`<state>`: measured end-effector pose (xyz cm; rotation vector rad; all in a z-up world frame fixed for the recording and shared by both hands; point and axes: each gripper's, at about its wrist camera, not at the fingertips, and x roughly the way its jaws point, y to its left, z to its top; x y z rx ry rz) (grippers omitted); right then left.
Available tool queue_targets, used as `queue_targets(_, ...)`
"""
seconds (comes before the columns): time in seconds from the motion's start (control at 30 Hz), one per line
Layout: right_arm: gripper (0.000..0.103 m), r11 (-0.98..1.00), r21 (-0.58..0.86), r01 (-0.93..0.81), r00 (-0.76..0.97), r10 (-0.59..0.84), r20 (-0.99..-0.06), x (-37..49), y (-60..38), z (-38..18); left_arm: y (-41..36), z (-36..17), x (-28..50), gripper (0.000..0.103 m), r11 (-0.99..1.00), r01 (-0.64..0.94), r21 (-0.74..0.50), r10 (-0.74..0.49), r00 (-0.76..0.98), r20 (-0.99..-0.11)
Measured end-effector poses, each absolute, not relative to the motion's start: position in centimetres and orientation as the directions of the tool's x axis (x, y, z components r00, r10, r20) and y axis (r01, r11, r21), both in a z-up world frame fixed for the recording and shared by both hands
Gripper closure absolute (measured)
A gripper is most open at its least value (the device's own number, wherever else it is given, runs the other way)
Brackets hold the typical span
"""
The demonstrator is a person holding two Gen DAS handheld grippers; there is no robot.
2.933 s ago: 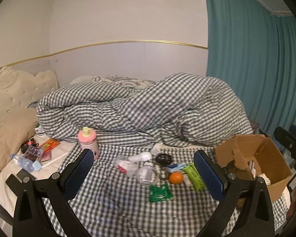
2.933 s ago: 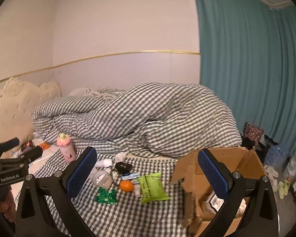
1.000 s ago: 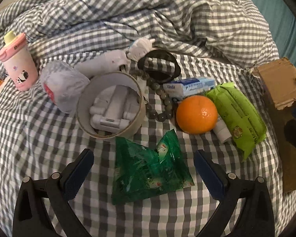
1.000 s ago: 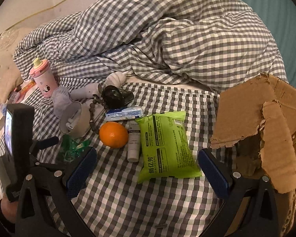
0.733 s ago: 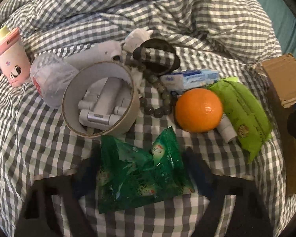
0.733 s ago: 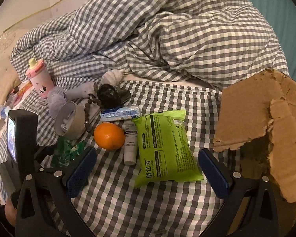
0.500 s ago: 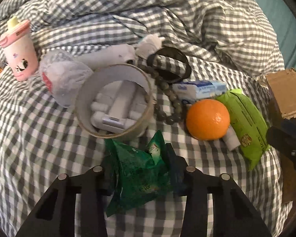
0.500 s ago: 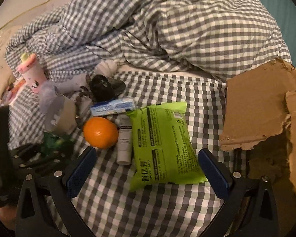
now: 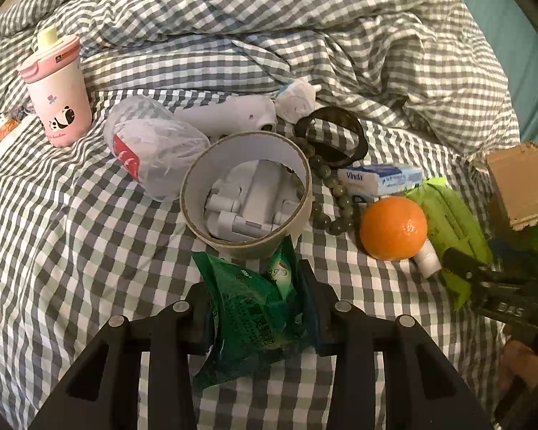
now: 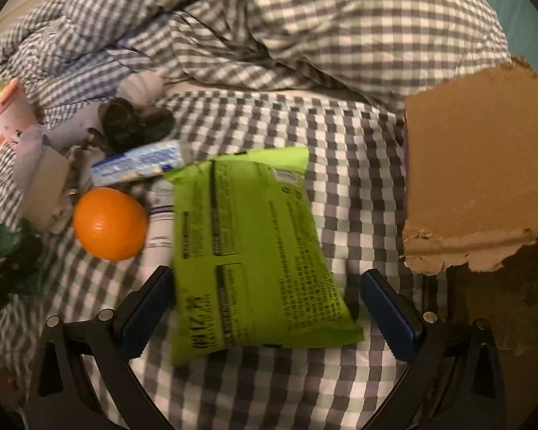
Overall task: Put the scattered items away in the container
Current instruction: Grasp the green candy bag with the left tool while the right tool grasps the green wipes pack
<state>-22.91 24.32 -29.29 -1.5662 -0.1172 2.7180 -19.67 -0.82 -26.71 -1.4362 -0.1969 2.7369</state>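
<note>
Pinching green sachet (image 9: 254,308), left fingers (image 9: 306,308) clenched, right fingers (image 10: 150,308) released astride lime pack (image 10: 247,251)

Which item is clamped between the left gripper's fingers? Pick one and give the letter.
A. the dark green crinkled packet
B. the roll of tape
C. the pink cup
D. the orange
A: in the left wrist view the left gripper has its pads pressed against both sides of the dark green crinkled packet, which bunches up between them.

Both wrist cameras look steeply down, close over the bed (image 9: 71,251); both show the orange (image 9: 393,227) and box (image 10: 480,165).
</note>
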Motion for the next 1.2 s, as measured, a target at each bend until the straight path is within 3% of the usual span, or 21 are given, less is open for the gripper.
queue_targets(0.1, 0.002, -0.998, -0.06, 0.036, -0.488, 0.035, -0.872, -23.1, 24.3, -30.1, -0.9, -26.3, -19.5, 0.064, -0.992, 0.025, -0.124, 0.087, -0.577, -0.812)
queue_targets(0.47, 0.026, -0.997, -0.061, 0.053, -0.505, 0.026, -0.863, -22.6, 23.5, -30.4, -1.5, -25.5, -19.2, 0.064, -0.993, 0.034, -0.114, 0.072, -0.584, -0.809)
queue_targets(0.83, 0.029, -0.999, -0.018, 0.046, -0.54, -0.009, -0.841, -20.5, 23.1, -28.4, -2.0, -22.6, -18.0, 0.064, -0.994, 0.035, -0.108, 0.063, -0.622, -0.781)
queue_targets(1.2, 0.029, -0.999, 0.007, 0.052, -0.642, -0.039, -0.766, -16.9, 23.1, -21.8, -2.2, -17.8, -15.4, 0.064, -0.993, 0.036, -0.112, 0.058, -0.681, -0.73)
